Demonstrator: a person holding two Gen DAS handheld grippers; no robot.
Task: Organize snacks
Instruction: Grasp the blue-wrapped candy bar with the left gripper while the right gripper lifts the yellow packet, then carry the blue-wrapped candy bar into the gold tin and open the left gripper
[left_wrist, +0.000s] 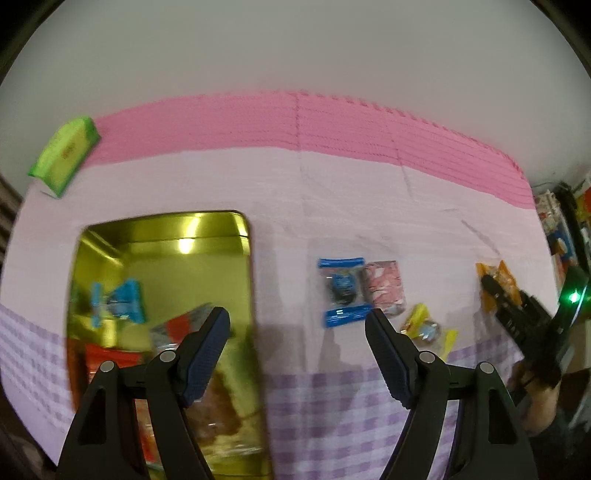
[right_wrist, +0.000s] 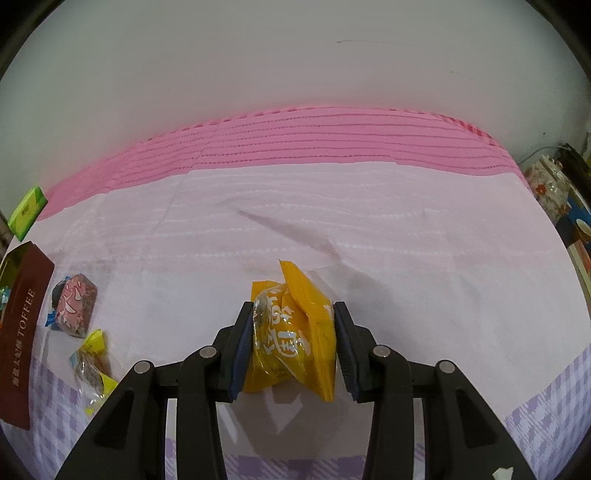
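Two grippers work over a pink cloth (right_wrist: 332, 206); the right gripper (right_wrist: 293, 347) is clamped on an orange packet (right_wrist: 291, 332), both pads pressing its sides, the packet's lower end close above the cloth; the left gripper (left_wrist: 297, 354) stands wide apart and holds nothing, its left finger over a gold tin (left_wrist: 162, 236); the tin already contains a blue-wrapped candy (left_wrist: 118, 302) and red packets (left_wrist: 110, 362); loose on the cloth between tin and right gripper lie a blue packet (left_wrist: 341, 291), touching a pink packet (left_wrist: 384, 288), and near them a yellow candy (left_wrist: 424, 328); a green pack (left_wrist: 64, 155) sits at the far left corner.
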